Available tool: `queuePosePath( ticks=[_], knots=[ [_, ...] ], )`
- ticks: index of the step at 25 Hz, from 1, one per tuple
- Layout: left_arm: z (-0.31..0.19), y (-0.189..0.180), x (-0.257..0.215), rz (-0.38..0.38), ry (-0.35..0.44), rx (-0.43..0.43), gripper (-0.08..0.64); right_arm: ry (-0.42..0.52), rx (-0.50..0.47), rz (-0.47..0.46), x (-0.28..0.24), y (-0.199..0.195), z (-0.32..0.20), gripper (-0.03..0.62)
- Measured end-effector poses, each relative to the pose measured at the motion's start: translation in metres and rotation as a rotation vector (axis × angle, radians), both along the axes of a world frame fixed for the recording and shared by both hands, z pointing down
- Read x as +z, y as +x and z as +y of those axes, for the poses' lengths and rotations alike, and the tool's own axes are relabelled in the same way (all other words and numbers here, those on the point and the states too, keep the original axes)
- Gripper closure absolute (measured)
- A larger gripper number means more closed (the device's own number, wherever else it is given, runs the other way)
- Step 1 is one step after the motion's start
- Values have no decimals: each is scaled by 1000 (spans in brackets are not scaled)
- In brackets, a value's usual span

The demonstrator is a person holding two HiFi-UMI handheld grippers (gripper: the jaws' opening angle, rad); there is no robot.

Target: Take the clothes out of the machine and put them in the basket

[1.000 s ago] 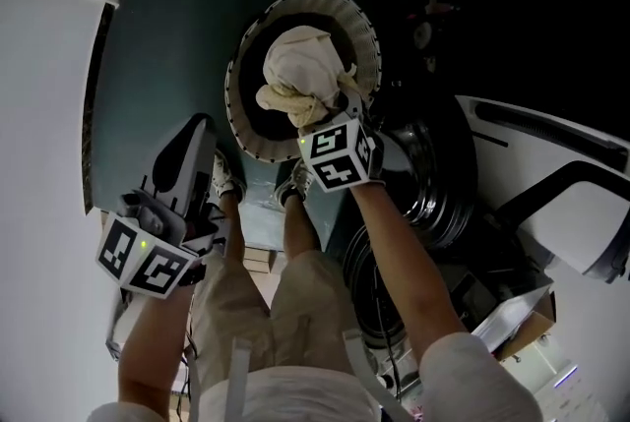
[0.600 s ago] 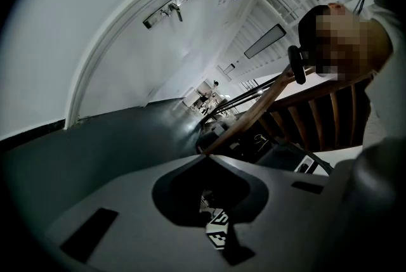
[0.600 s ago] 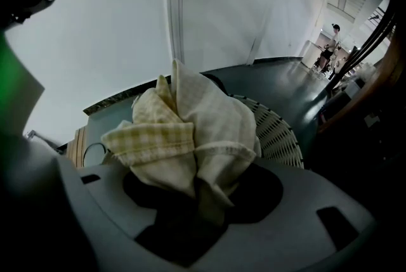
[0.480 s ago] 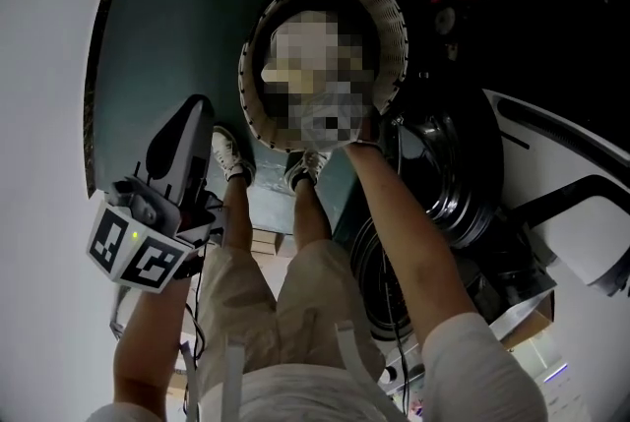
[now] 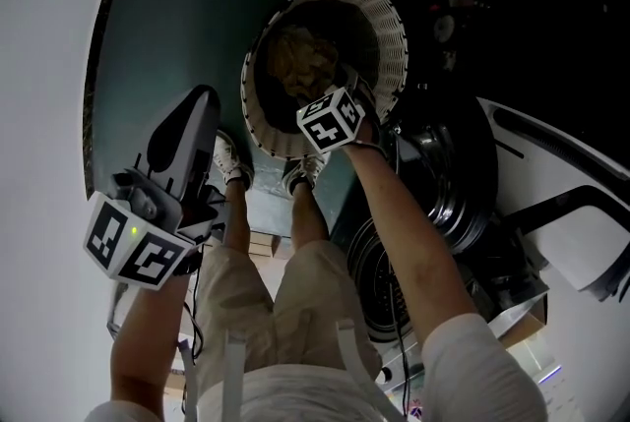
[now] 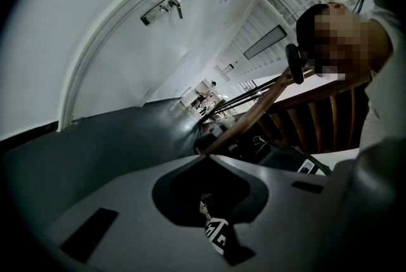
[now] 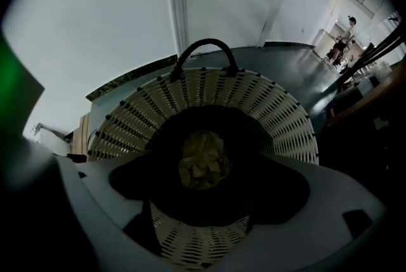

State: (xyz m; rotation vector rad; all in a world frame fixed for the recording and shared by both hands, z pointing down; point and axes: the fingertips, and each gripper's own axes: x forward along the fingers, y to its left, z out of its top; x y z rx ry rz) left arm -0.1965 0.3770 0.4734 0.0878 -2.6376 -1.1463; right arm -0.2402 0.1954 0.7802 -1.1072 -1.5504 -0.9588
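Finish the release cleanly. Note the right tongs pointing steeply down into the white slatted basket, jaws just opened wide and pressing on nothing. Check the right gripper view for the crumpled beige cloth lying loose on the basket floor, below the gap and clear of both pads. Lift straight out through the centre of the rim, avoiding the dark handle at 12 o'clock and any snag likely to drag the cloth back up. Keep the jaws spread until clear. Hold the left tongs, closed on nothing, parked at 8 o'clock of the basket, off the travel path. Then swing toward the washing machine at 4 o'clock of the basket for any remaining clothes; drum contents not visible from here.
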Motion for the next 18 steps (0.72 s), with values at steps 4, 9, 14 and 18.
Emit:
queuePosePath(
  ticks=[4, 9, 14, 18],
  knots=[
    [2, 2, 2, 5, 5, -9, 546, 0, -10, -4, -2, -1, 3, 158],
    [-3, 3, 2, 6, 16, -5, 546, 15, -17, 15, -3, 4, -2, 158],
    [-12, 1, -9, -1, 31, -2, 546, -19, 31, -9, -41, -5, -5, 158],
    [-23, -7, -39, -36, 34, -9, 546, -62, 42, -41, -84, -11, -13, 160]
  ],
)
